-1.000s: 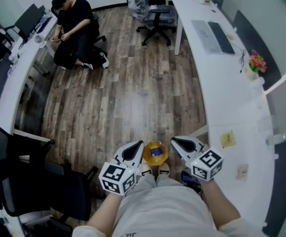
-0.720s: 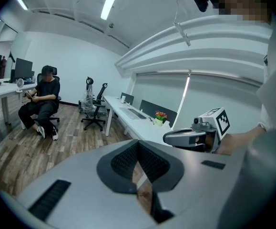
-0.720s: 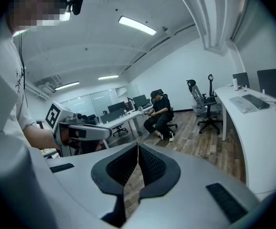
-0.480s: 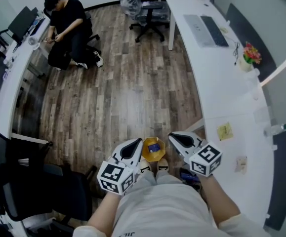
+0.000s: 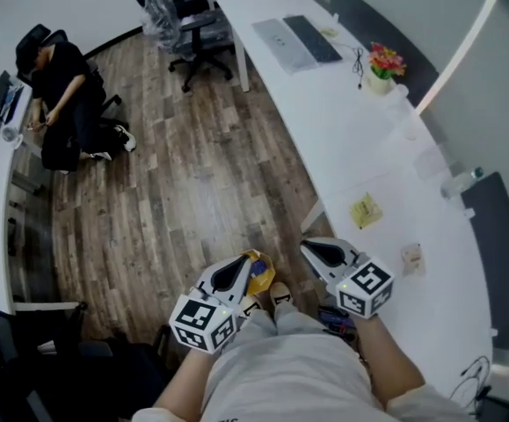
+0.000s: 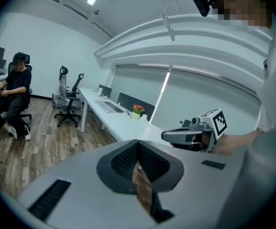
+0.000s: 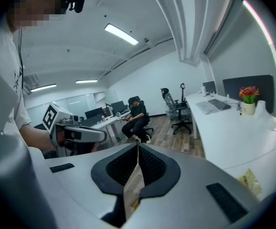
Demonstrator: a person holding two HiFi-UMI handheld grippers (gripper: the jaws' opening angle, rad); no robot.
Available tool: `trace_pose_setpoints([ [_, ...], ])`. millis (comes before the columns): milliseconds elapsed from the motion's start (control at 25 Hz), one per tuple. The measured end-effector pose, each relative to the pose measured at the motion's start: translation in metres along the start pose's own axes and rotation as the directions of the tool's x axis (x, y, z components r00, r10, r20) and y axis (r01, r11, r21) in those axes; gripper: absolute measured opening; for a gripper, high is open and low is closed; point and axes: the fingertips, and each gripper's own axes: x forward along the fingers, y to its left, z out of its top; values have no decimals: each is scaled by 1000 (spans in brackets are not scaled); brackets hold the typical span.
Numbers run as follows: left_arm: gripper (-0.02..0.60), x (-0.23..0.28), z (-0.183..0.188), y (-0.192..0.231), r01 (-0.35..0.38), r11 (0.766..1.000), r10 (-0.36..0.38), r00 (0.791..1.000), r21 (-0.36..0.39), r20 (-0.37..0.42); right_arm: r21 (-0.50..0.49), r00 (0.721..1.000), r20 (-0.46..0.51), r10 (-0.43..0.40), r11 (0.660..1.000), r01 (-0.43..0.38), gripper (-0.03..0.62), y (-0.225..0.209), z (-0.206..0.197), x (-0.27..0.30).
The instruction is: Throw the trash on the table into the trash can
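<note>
Your left gripper and right gripper are out in front of your waist, well apart, each with its jaws pressed together. A thin brownish sliver shows in each slit. It is too narrow to name and may only be background seen through the slot.

Between the grippers, just beyond your shoes, sits a small yellow bin, half hidden by the left gripper.

The trash lies on the white table to your right. A yellow wrapper is close to the table's floor-side edge. A pale scrap is further in from that edge, nearer your right gripper. Both pieces lie apart from the grippers.
</note>
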Motion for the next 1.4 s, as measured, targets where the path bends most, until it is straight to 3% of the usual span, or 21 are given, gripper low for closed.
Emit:
trace_pose_setpoints([
  [120, 0, 25, 2, -26, 103, 994, -102, 994, 32, -27, 43, 991, 24, -133, 990, 132, 35, -27, -10, -40],
  [240, 0, 50, 4, -56, 209, 976, -206, 977, 62, -55, 94, 963, 44, -268, 960, 263, 35, -49, -24, -87],
  [440, 0, 92, -2, -104, 348, 933, -337, 934, 95, -117, 168, 889, 60, -453, 883, 438, 35, -76, -49, -165],
  [640, 0, 118, -7, -147, 440, 892, -422, 893, 106, -155, 225, 807, 54, -589, 794, 565, 35, -94, -75, -233],
  [840, 0, 136, -13, -175, 485, 866, -460, 868, 119, -189, 255, 762, 30, -647, 742, 620, 35, -110, -97, -270],
  [1400, 0, 173, -24, -213, 518, 843, -476, 844, 143, -248, 209, 698, -45, -715, 676, 707, 38, -169, -136, -307],
])
